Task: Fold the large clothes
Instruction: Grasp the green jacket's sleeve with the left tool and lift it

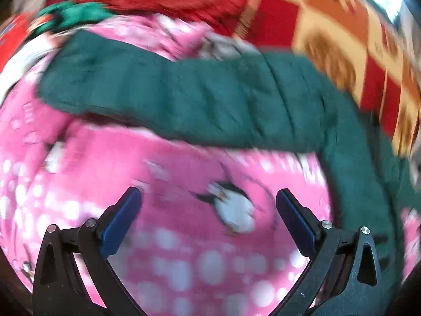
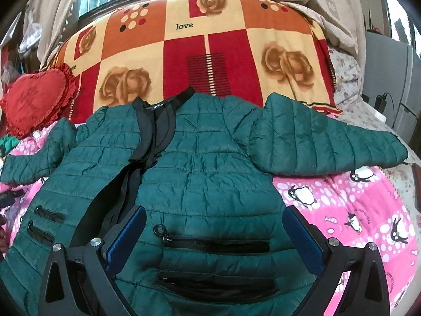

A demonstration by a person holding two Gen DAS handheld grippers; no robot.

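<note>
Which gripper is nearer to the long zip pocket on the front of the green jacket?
Right. The right gripper hangs over the zip pocket, which lies between its open jaws. The left gripper hangs open over the pink penguin blanket, beside a jacket sleeve.

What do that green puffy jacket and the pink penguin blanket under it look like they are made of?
The dark green quilted jacket looks like thin synthetic shell fabric, perhaps nylon, over padding: stitched puffy channels, fine creases, a slight sheen. The pink penguin-print blanket looks like soft matte fleece or plush, its printed edges slightly fuzzy; the exact fibre cannot be told.
</note>
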